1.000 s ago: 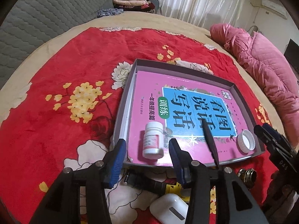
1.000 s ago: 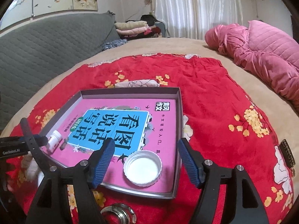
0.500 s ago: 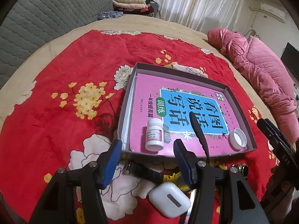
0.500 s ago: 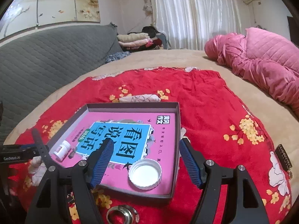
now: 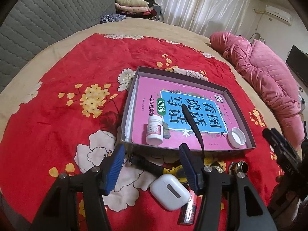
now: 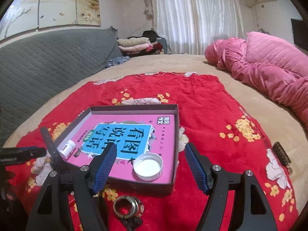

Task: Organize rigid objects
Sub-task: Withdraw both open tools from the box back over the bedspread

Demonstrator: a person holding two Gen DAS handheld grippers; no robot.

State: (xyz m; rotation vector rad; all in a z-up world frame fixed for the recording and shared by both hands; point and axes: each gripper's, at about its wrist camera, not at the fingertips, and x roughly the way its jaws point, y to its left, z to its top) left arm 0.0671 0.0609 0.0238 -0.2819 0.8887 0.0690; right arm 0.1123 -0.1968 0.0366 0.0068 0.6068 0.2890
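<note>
Now that your left gripper (image 5: 152, 167) has let go and backed off with jaws open and empty like the right gripper (image 6: 152, 168), the bottle (image 5: 154, 130) and cap (image 6: 148, 166) rest in the box (image 5: 238, 104), so the case (image 5: 169, 191) on the bed's near edge comes next.

Soft daylight comes through the white curtains (image 6: 194, 17) at the back of the room, and both views are evenly bright, a little cool in colour. The curtains themselves are nearly blown out. Shadows are weak: the small white bottle (image 5: 154, 130) throws a faint dark patch to its right on the pink book cover (image 5: 146, 104). The glossy cover shows little glare. Both fisheye pictures bend hard at the rim, so the bed edge (image 5: 63, 38) curves like a bowl, and black corners ring each frame. The middle is sharp enough to read the printed characters; the far wall painting (image 6: 57, 3) looks softer.
</note>
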